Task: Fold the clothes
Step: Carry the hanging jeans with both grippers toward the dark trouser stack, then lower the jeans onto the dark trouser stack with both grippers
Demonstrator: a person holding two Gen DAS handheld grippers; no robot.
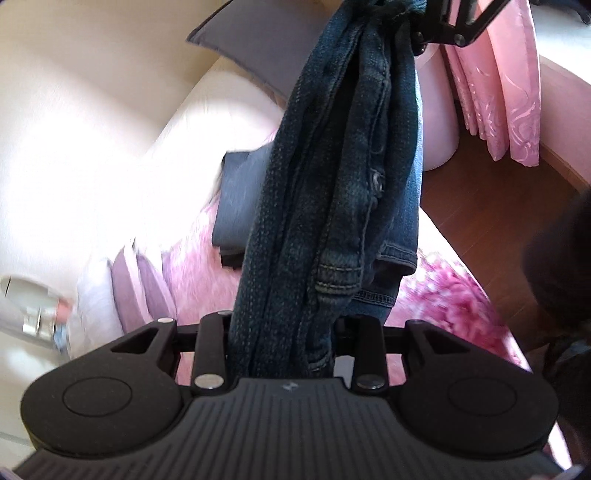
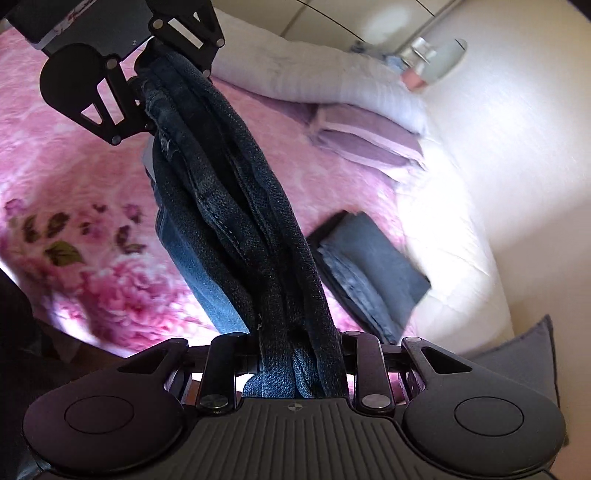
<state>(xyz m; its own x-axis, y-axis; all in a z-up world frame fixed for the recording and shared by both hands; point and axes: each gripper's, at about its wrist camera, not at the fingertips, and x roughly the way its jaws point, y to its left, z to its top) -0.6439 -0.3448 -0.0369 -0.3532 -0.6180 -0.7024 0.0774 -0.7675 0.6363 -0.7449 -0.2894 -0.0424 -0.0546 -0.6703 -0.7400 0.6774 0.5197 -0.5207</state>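
Note:
A pair of dark blue jeans (image 1: pixel 332 177) hangs bunched into a thick rope, stretched through the air between my two grippers above the bed. My left gripper (image 1: pixel 290 347) is shut on one end of it. In the same view my right gripper (image 1: pixel 439 26) clamps the far end at the top. In the right wrist view the jeans (image 2: pixel 236 206) run from my right gripper (image 2: pixel 299 365), shut on them, up to the left gripper (image 2: pixel 147 77). A lighter blue part of the denim droops beneath.
A pink floral blanket (image 2: pixel 74 166) covers the bed. On it lie a folded dark grey garment (image 2: pixel 373 266), folded purple cloths (image 2: pixel 365 136) and a white pillow (image 2: pixel 314 77). A grey cushion (image 1: pixel 258 40), pink curtains (image 1: pixel 498 92) and wooden floor (image 1: pixel 480 206) lie beyond.

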